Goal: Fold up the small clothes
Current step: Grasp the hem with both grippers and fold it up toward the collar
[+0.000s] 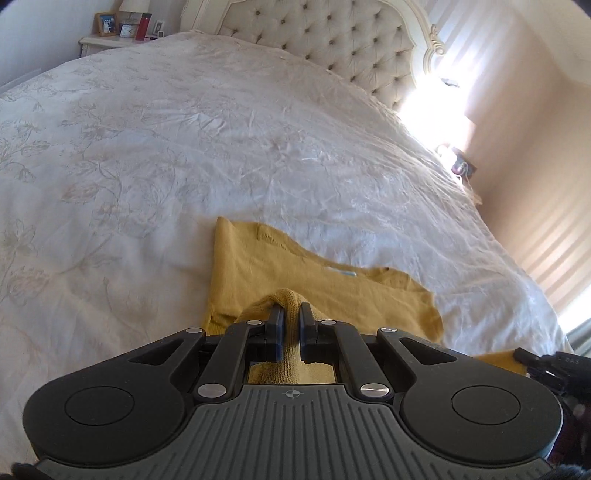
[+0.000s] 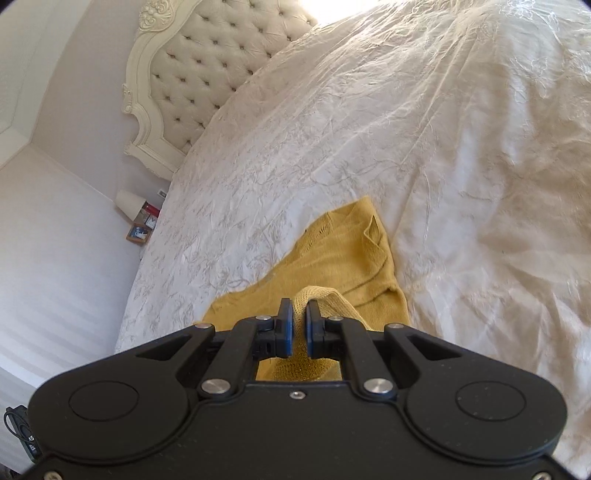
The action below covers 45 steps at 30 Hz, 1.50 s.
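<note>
A mustard-yellow knit top point(image 1: 258, 269) lies on the white bedspread point(image 1: 184, 147), its far part flat. My left gripper point(image 1: 291, 314) is shut on a bunched fold of the top's near edge, which bulges up between the two fingers. In the right wrist view the same yellow top point(image 2: 332, 254) lies ahead, and my right gripper point(image 2: 299, 312) is shut on another raised fold of its near edge. The tip of the right gripper shows at the right edge of the left wrist view point(image 1: 535, 360). The top's near part is hidden under both gripper bodies.
A tufted cream headboard point(image 1: 325, 33) stands at the far end of the bed. A bedside table point(image 1: 110, 40) holds a lamp, a photo frame, a clock and a red bottle point(image 1: 143, 26). Bright striped curtains point(image 1: 554, 240) hang to the right.
</note>
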Tool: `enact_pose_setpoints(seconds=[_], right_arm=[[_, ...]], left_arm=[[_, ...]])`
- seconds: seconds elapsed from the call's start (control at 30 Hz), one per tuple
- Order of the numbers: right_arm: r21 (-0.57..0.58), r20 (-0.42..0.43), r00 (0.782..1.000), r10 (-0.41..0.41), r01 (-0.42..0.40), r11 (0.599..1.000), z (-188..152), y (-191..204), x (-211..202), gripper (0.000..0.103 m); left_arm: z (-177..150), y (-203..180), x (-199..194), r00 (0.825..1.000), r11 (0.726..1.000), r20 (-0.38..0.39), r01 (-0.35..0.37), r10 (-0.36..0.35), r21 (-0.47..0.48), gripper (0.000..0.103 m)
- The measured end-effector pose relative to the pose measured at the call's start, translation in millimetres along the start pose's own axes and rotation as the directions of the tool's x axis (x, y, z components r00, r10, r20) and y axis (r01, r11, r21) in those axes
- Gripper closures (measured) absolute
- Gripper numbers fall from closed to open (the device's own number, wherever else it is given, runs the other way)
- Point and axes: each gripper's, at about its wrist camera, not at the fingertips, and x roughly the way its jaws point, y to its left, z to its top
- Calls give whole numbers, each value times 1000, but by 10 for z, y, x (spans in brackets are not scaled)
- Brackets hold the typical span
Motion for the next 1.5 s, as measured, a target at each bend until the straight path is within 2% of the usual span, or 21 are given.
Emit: enact_pose_setpoints(seconds=[0.27, 0.53, 0.73, 0.97, 1.1, 1.2, 1.23, 1.27, 1.3, 1.33, 1.37, 1.43, 1.5], right_arm=[[-16, -40, 999, -24, 23, 1000, 426, -35, 621, 89], [-17, -116, 990, -80, 78, 997, 611, -139, 1169, 89], [-9, -157, 977, -141, 142, 990, 695, -269, 1481, 89], [-13, -187, 965, -186, 187, 982, 776, -355, 1741, 89], [-1, -200, 957, -210, 214, 977, 794, -395, 1860, 85], [-25, -203, 952, -228, 228, 973, 798, -385, 1915, 85], [-45, -202, 951, -232, 227, 973, 798, -363, 1922, 84], [-66, -199, 951, -236, 228, 971, 796, -339, 1920, 84], [-88, -191, 952, -239, 226, 970, 795, -309, 1913, 83], [-111, -178, 955, -238, 221, 969, 798, -275, 1899, 80], [-134, -159, 958, -238, 218, 967, 797, -238, 1873, 74], [-176, -103, 967, -233, 213, 961, 799, -165, 1795, 38], [-201, -60, 974, -218, 202, 958, 820, -100, 1712, 31]], left_arm=[[330, 70, 567, 998, 997, -34, -56, 55, -49, 95], [487, 242, 1054, 984, 986, -110, -147, 138, -74, 95], [574, 349, 1383, 972, 978, -159, -191, 176, -88, 95], [669, 485, 1701, 960, 972, -210, -212, 187, -99, 95], [702, 568, 1869, 948, 967, -246, -232, 202, -101, 93], [716, 628, 1910, 957, 970, -235, -204, 169, -135, 92], [719, 639, 1913, 959, 970, -233, -198, 162, -141, 86], [728, 644, 1907, 962, 971, -225, -190, 156, -142, 71], [743, 637, 1891, 967, 975, -207, -176, 146, -137, 62], [759, 625, 1863, 973, 978, -185, -165, 140, -128, 44], [786, 600, 1822, 978, 981, -154, -159, 141, -115, 31], [839, 548, 1738, 981, 982, -111, -171, 162, -80, 21], [892, 486, 1647, 979, 981, -78, -190, 186, -41, 16]])
